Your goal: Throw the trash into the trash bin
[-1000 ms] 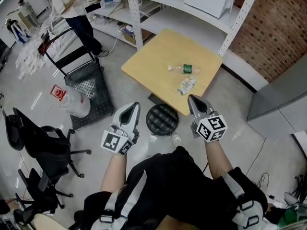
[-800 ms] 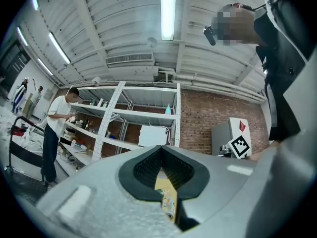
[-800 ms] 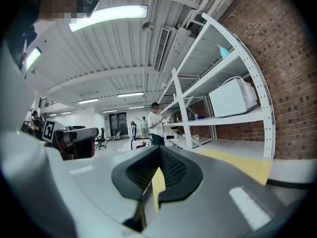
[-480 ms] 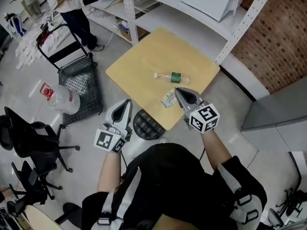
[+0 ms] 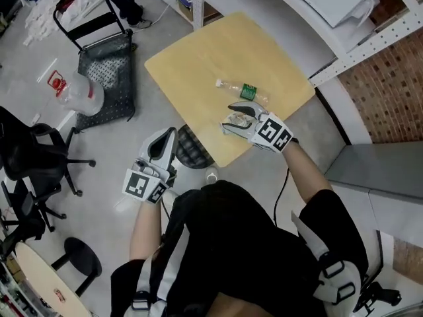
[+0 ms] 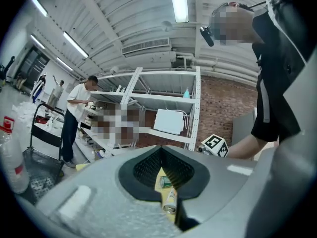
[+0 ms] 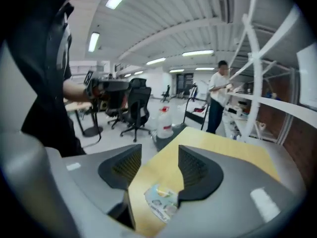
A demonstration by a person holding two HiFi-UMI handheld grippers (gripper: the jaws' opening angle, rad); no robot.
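A crushed, flattened bottle [image 5: 230, 122] lies near the front edge of the yellow table [image 5: 198, 58], with a clear bottle with a green label [image 5: 242, 90] just beyond it. My right gripper [image 5: 236, 117] reaches over the table edge. Its jaws have just been opening and stand on either side of the crushed bottle [image 7: 159, 202] without pressing on it. A black mesh trash bin [image 5: 190, 152] stands on the floor against the table's near side. My left gripper [image 5: 160, 152] hangs beside the bin, jaws together and empty. Both bottles show through its jaw gap [image 6: 168, 195].
A black hand cart [image 5: 106, 78] and a large water jug [image 5: 84, 95] stand at the left. Office chairs [image 5: 30, 157] and a round stool [image 5: 82, 263] fill the lower left. White shelving [image 5: 317, 5] backs the table. A person [image 7: 218, 100] stands at the shelves.
My right gripper has come down and forward onto the table and opened its jaws around the crushed bottle. My left gripper has sunk a little beside the bin.
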